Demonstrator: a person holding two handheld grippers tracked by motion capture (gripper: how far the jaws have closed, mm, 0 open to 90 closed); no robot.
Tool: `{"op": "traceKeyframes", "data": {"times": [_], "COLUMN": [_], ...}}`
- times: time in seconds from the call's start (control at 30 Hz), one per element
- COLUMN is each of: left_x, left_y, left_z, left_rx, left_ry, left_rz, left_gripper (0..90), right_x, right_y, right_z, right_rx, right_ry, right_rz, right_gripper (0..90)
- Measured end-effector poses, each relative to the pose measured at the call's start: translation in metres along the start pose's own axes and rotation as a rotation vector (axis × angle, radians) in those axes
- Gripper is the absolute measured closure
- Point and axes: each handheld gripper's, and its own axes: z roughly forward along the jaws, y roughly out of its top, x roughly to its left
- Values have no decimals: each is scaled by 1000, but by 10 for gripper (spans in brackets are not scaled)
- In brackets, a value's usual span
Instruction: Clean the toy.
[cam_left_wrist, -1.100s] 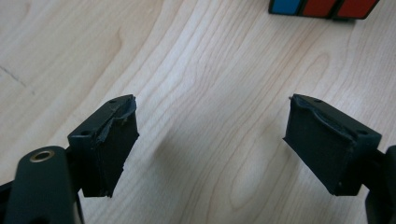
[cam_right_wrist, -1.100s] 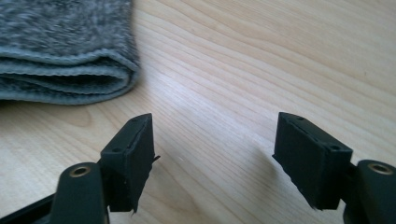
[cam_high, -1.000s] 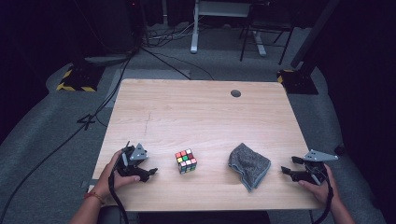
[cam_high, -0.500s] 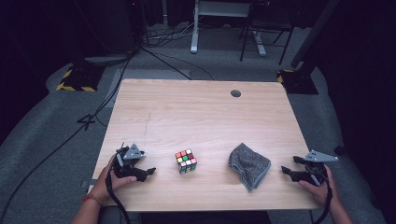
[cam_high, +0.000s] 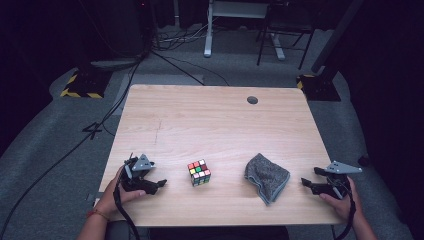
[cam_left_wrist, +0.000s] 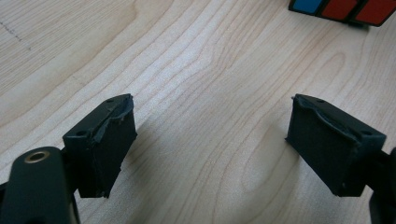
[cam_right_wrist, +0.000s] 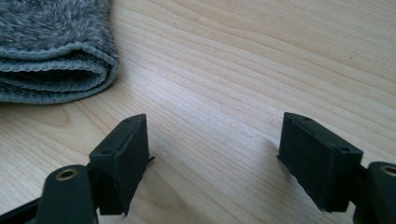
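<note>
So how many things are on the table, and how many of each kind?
Puzzle cube: 1
Grey cloth: 1
Grippers resting at the table's near edge: 2, the left gripper and the right gripper, both with open fingers and nothing between them
Total: 4

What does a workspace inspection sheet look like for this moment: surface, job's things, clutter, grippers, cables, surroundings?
Surface: light wooden table, round grommet hole near the far edge.
Job's things: colour cube upright near the front; folded grey cloth to its right, apart from it.
Clutter: nothing seen.
Grippers: left gripper open, empty, pointing at the cube; right gripper open, empty, pointing at the cloth.
Cables: one trails from each gripper; more lie on the floor beyond.
Surroundings: dark room, grey carpet, stands behind the table.
</note>
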Motion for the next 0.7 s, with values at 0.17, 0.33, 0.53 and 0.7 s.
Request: {"op": "traceKeyframes", "data": {"times": [0.17,0.33,0.53,0.7], "left_x": [0,0,1,1], "left_y": [0,0,0,1], "left_z": [0,0,0,1], "left_rx": [3,3,1,1], "left_ry": [3,5,3,6], "left_rz": [3,1,-1,4], "left_gripper": [152,152,151,150], "right_x": [0,0,0,-1], "right_y": [0,0,0,1], "right_z": [0,0,0,1], "right_rx": [0,0,0,1], "right_ry": [2,3,3,3], "right_rz": [1,1,1,0], "right_gripper": [244,244,242,242]}}
